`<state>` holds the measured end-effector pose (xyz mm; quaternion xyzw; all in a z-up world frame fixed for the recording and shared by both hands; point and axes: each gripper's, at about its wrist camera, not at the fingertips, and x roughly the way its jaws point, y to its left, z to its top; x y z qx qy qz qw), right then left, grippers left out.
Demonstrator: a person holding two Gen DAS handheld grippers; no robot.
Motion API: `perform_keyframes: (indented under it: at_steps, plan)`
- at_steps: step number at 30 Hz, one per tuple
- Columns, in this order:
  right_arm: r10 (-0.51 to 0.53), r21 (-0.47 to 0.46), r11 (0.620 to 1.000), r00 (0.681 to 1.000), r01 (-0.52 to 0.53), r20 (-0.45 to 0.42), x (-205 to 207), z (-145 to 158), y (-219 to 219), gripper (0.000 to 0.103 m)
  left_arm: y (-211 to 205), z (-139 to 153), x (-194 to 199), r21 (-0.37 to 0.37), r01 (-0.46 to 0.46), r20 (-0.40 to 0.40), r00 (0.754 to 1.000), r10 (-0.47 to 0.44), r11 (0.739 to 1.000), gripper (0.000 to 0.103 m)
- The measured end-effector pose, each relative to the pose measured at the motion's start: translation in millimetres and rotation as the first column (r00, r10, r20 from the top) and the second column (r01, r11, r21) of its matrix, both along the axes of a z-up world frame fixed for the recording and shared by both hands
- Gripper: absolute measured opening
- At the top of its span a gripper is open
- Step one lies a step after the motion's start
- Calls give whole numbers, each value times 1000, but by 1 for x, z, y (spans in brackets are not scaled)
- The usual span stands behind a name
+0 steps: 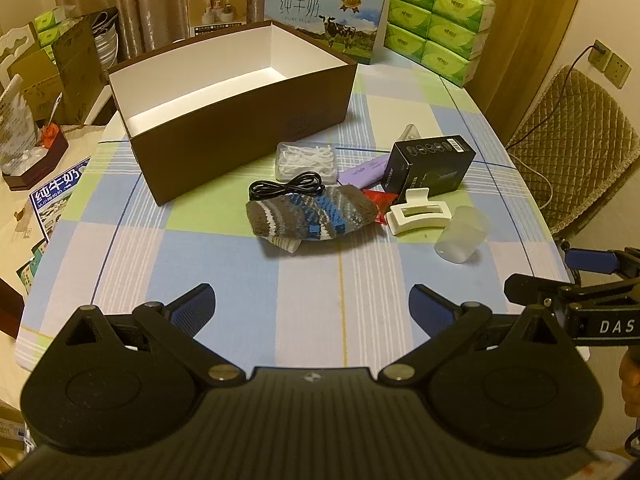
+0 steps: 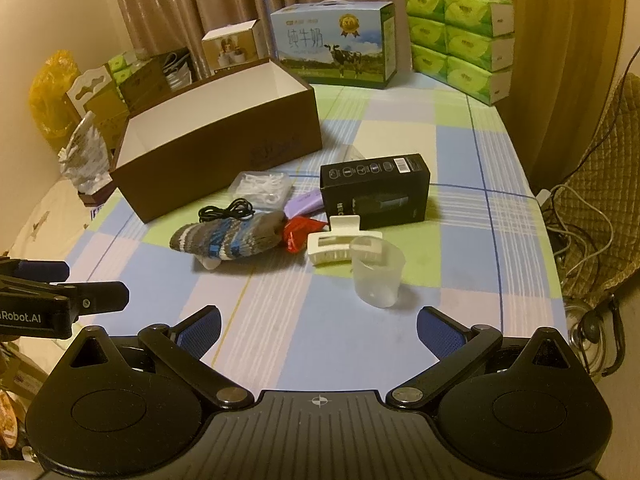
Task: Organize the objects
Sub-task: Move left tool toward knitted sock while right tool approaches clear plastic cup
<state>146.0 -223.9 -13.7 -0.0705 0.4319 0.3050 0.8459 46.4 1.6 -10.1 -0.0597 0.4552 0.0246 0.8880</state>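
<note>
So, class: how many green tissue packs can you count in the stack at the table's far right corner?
6 visible green tissue packs, stacked in three rows of two at the far right corner of the table, right of the milk carton box. More may sit hidden behind.

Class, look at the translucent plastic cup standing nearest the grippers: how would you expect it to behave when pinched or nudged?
The translucent cup looks thin-walled and empty, so it is probably very light and may flex under a firm pinch. It stands upright and tapers to a narrower base, so a sideways nudge could tip it; once down it would likely roll in a curve. Its smooth plastic may slip between the pads.
</note>
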Motion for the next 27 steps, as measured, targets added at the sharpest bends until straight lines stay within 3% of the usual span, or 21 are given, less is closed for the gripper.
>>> perform_keyframes:
  at_steps: [14,27]
  plan:
    - [44,24,999,999,-43,-17,24,-10,-9,101,-12,-5,17,-2,-22,-15,1000,22,1000,102]
    - [101,35,994,995,-102,22,52,-25,-19,101,-27,-13,34,0,-62,-21,998,62,998,102]
